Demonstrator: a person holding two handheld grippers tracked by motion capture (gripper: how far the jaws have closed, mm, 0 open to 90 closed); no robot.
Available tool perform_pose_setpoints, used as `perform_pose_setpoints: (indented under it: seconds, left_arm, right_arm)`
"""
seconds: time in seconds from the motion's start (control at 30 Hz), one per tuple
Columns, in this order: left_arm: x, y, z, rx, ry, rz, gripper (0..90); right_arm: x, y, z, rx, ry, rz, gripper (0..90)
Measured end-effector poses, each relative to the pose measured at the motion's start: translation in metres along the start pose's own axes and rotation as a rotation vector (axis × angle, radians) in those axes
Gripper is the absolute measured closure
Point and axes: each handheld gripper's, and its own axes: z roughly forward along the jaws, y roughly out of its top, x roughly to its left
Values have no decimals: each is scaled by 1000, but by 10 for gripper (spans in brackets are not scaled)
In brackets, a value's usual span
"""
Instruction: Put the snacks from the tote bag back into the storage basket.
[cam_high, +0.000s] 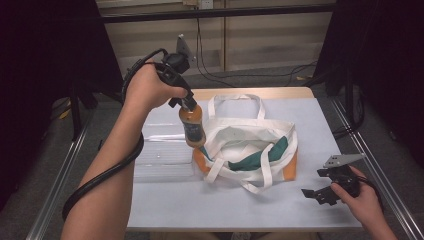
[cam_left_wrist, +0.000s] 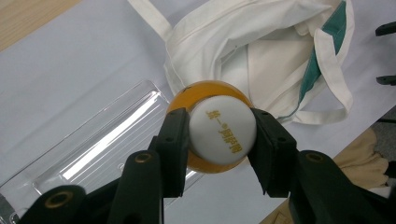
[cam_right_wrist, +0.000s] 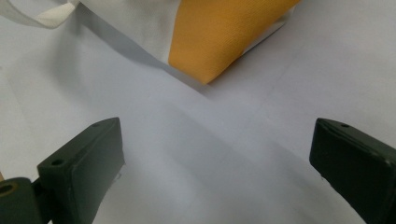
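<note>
A person sits at a desk (cam_high: 310, 125) covered in pale grey, holding a tool in each hand. The left tool (cam_high: 187, 102) is raised above the desk's left half and grips a bottle (cam_high: 192, 127) of orange drink by its white cap (cam_left_wrist: 222, 128), one jaw pressed on each side of the cap. The bottle hangs upright, tilted slightly, its base in the air just at the left edge of a bag (cam_high: 250, 145). The bag is a white cloth tote with orange corners and a green lining, lying on the middle of the desk with its mouth open and its handles spread loose. A clear plastic tray (cam_high: 162, 157) lies flat on the desk just left of the bag, under and beside the bottle. The right tool (cam_high: 320, 192) rests low near the desk's front right corner, apart from the bag, its jaws wide open and holding nothing; bare desk shows between them, with an orange bag corner (cam_right_wrist: 219, 37) beyond.
</note>
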Motion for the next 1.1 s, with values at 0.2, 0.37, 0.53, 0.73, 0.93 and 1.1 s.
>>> perform_pose_setpoints:
  seconds: [0.2, 0.37, 0.53, 0.73, 0.93, 1.1]
  left_arm:
    - [6, -4, -3, 0, 13, -17, 596]
    - [11, -9, -6, 7, 20, -26, 595]
    - [13, -12, -8, 24, 31, -30, 595]
    - [13, -14, -12, 43, 57, -18, 595]
    - [19, -19, -13, 41, 53, -45, 595]
    - [22, -23, -7, 49, 57, -50, 596]
  right_arm:
    - [0, 0, 1, -2, -8, -13, 25]
    - [0, 0, 1, -6, -9, -11, 25]
    - [0, 0, 1, -5, -10, -10, 24]
    - [1, 0, 1, -3, -8, -13, 25]
    - [1, 0, 1, -5, -10, -13, 25]
    - [1, 0, 1, -4, -15, -14, 25]
